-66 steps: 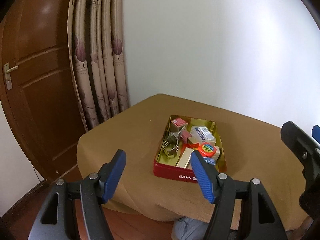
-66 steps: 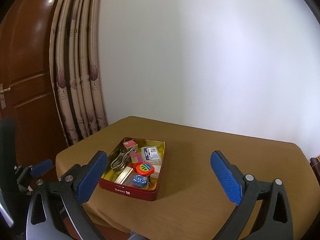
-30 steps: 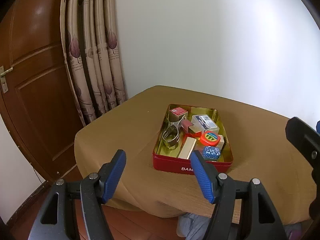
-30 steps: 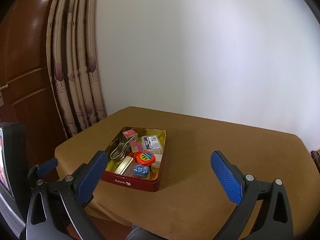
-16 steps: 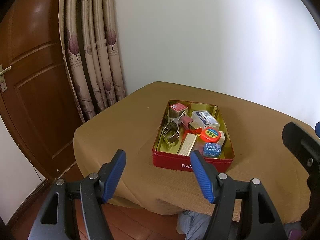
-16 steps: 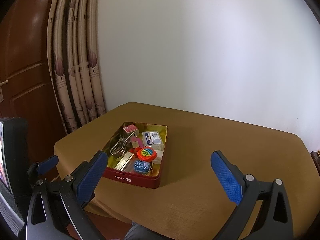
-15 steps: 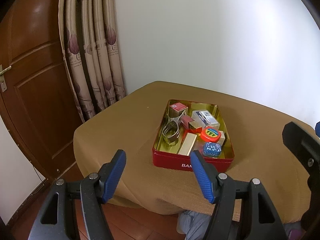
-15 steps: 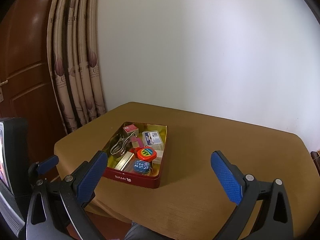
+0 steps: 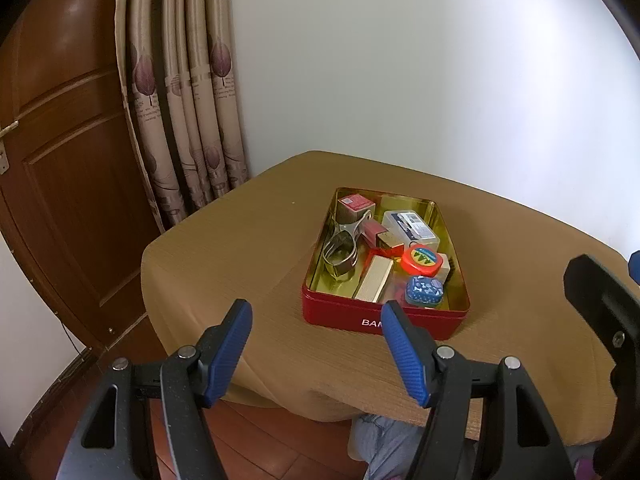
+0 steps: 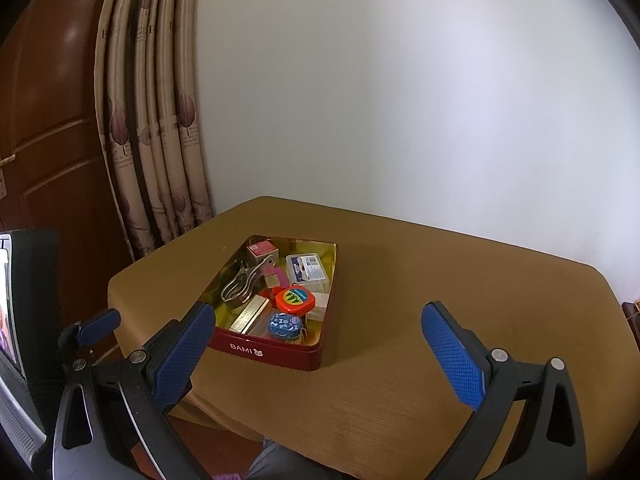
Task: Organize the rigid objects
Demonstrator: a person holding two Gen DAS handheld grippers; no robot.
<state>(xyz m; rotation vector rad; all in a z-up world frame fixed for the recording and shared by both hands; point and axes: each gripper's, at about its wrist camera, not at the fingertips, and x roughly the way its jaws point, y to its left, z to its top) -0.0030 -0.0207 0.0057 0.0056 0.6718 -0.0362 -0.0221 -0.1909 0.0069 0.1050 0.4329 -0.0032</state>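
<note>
Red rectangular metal tin [image 9: 344,316], glossy gold-lined.

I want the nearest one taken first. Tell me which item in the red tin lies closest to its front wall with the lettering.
The small blue patterned tin, at the front right of the red tin. The orange round case sits behind it.

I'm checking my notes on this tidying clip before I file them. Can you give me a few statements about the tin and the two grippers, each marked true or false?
1. The red tin sits on the brown table. True.
2. The left gripper holds the blue patterned tin. False: its fingers are open and empty, short of the red tin.
3. The round orange tape measure lies inside the red tin. True.
4. The right gripper is shut. False: it is open, holding nothing.
</note>
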